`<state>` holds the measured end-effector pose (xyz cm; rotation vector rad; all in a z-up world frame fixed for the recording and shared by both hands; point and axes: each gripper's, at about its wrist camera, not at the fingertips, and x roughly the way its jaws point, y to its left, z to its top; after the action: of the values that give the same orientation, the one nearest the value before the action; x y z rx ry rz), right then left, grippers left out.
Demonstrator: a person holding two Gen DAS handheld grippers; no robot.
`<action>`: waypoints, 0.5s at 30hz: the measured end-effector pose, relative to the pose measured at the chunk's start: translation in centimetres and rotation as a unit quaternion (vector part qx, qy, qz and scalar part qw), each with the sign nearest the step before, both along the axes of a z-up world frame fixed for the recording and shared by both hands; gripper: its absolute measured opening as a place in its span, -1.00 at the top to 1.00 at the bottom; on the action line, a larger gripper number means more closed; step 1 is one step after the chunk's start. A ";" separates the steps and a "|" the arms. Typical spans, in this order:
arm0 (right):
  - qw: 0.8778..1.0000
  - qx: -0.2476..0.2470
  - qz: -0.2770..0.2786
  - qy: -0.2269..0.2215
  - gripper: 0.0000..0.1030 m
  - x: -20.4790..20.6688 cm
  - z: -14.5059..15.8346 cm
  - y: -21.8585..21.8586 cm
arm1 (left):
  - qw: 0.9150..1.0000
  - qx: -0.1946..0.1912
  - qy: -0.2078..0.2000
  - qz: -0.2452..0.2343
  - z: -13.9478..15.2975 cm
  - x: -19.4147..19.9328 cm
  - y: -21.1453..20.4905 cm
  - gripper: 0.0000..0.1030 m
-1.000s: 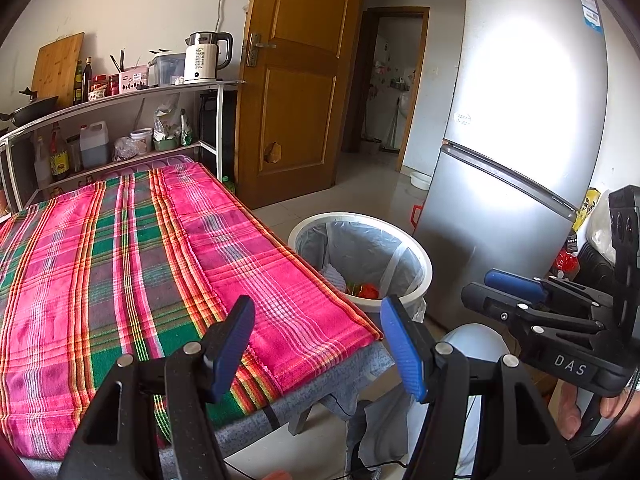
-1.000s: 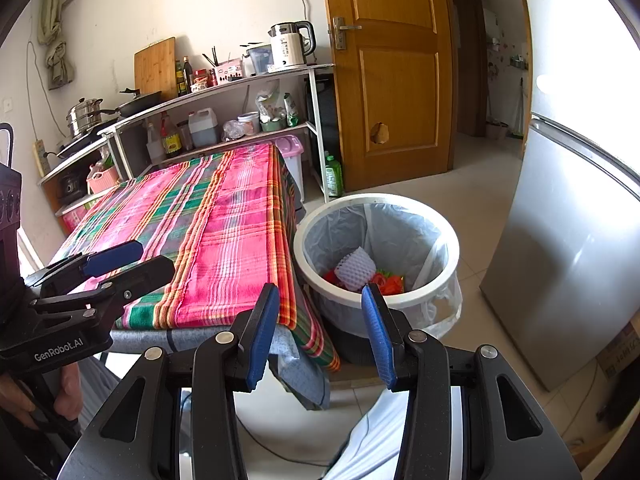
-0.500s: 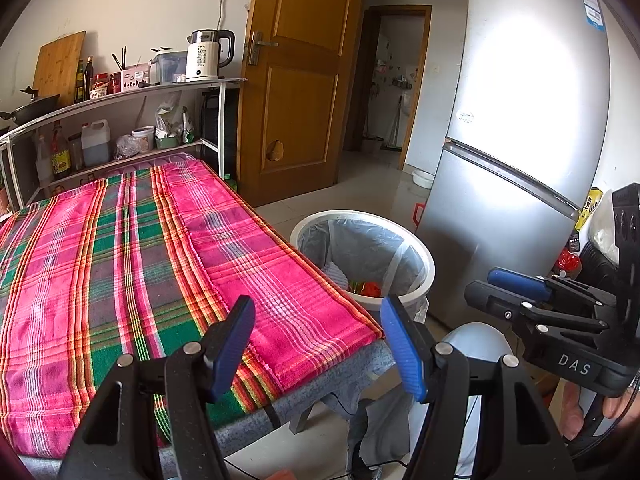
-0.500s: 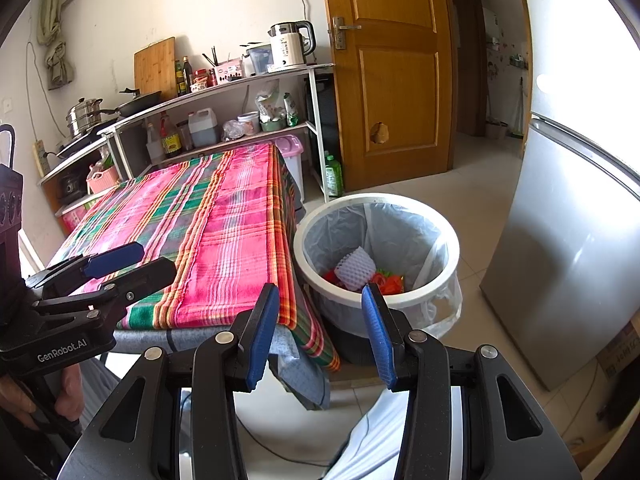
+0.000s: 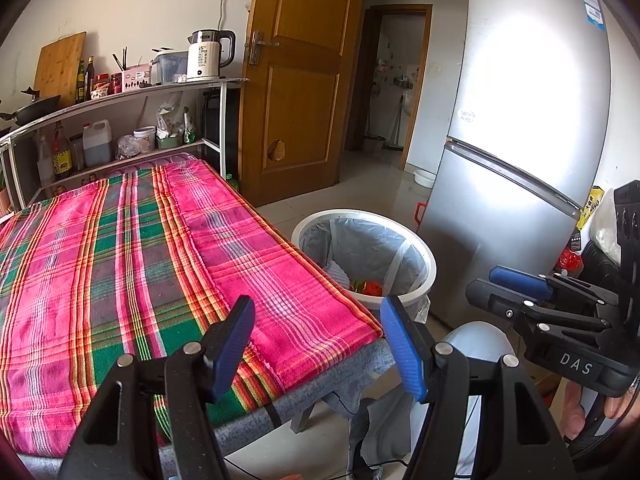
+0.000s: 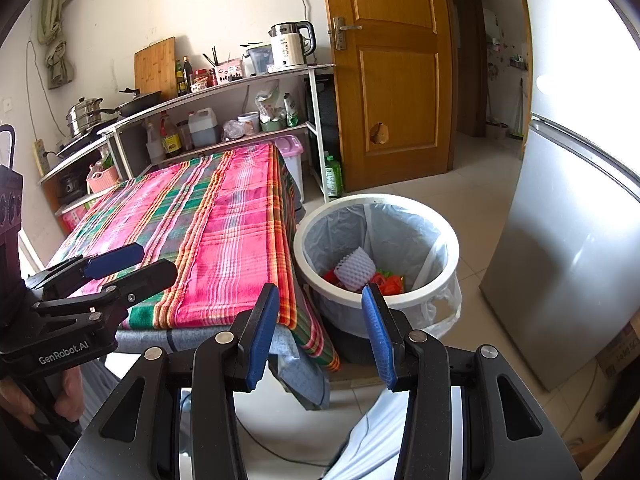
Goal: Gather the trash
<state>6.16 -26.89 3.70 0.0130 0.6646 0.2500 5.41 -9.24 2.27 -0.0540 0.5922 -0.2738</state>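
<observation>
I hold 2 grippers, both spread wide with nothing between their blue ribbed pads: my left gripper (image 5: pixel 318 344) hangs over the near corner of the bench (image 5: pixel 120 264), and my right gripper (image 6: pixel 320 334) hangs over the gap between the bench and the bin. Each shows in the other's view, my right one (image 5: pixel 520 292) at the edge on one side and my left one (image 6: pixel 116 268) on the other, their black plastic arms also parted.

There is 1 trash bin (image 6: pixel 420 298), round, white-rimmed, lined with a thin grey plastic bag, standing on the tiled floor just beside the bench. The trash lies inside it: 1 white foam net sleeve (image 6: pixel 355 269) with a dimpled mesh texture on top of crumpled red wrappers (image 6: pixel 390 283) and a bit of green; I cannot count those pieces.

The bench carries 1 woven plaid cloth in pink, green and orange stripes over a grey underlay. Behind it stands a 2-tier metal shelf (image 6: pixel 240 80) with 1 white kettle (image 6: pixel 290 46), 1 wooden cutting board (image 6: pixel 155 66), bottles and jars. A brown wooden door (image 6: pixel 394 72) and a silver fridge (image 5: pixel 520 140) close in the bin's far side.
</observation>
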 end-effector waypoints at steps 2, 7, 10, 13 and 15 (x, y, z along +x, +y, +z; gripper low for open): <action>1.000 0.000 0.000 0.000 0.14 0.0 0.0 0.0 | 1.000 -0.002 0.001 -0.001 0.0 0.0 0.0 -0.31; 1.000 0.000 0.001 0.000 0.14 0.0 -0.1 0.0 | 1.000 0.000 0.001 -0.001 -0.1 -0.1 0.0 -0.31; 1.000 0.000 0.000 0.000 0.14 0.0 0.0 0.0 | 1.000 0.001 0.000 -0.001 -0.1 -0.1 -0.1 -0.31; 1.000 0.000 0.000 0.000 0.14 0.0 0.0 0.0 | 1.000 0.001 0.000 -0.001 -0.1 -0.1 -0.1 -0.31; 1.000 0.000 0.000 0.001 0.14 0.0 0.0 0.0 | 1.000 0.002 0.000 -0.001 -0.1 -0.1 -0.1 -0.31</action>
<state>6.16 -26.87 3.67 0.0128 0.6659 0.2504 5.30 -9.34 2.13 -0.0494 0.5932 -0.2753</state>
